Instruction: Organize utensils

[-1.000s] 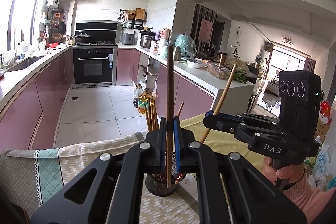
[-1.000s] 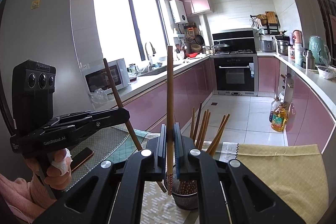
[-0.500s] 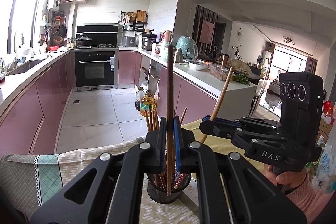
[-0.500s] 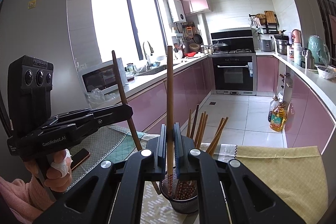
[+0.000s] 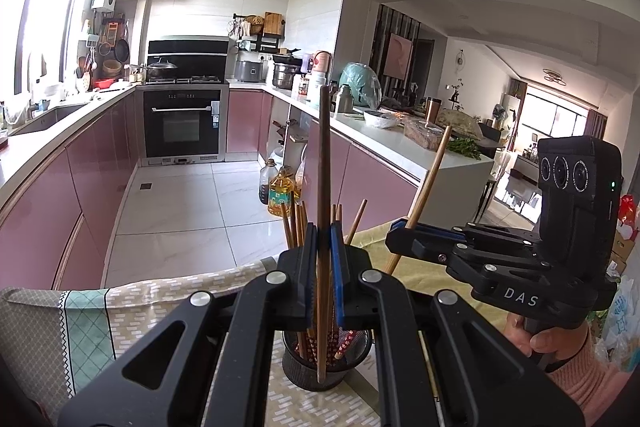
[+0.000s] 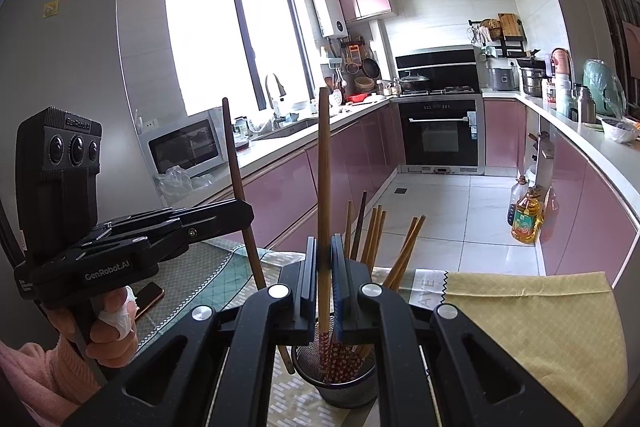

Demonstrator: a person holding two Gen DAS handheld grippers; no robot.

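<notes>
A black mesh holder [image 5: 304, 375] [image 6: 352, 393] stands on the table just beyond both grippers, with several wooden chopsticks [image 6: 374, 235] leaning in it. My left gripper [image 5: 322, 247] is shut on a dark brown chopstick [image 5: 323, 163] held upright. The chopstick's lower tip overlaps the holder, and I cannot tell if it is inside. In the right wrist view the left gripper [image 6: 244, 215] comes in from the left. My right gripper [image 6: 323, 259] is shut on a lighter chopstick [image 6: 324, 187] whose lower end dips into the holder. In the left wrist view the right gripper [image 5: 400, 229] comes in from the right.
A green and beige tablecloth [image 5: 80, 323] and a yellow cloth [image 6: 540, 327] cover the table. A phone [image 6: 148, 297] lies near the left hand [image 6: 112, 331]. Oil bottles [image 5: 282, 195] stand on the kitchen floor beyond the table edge. Pink cabinets line both sides.
The holder has slid a little towards the middle of both views, under the held chopsticks. The right gripper's chopstick tip, formerly left of the holder, now sits inside its mouth. Both grips are unchanged.
</notes>
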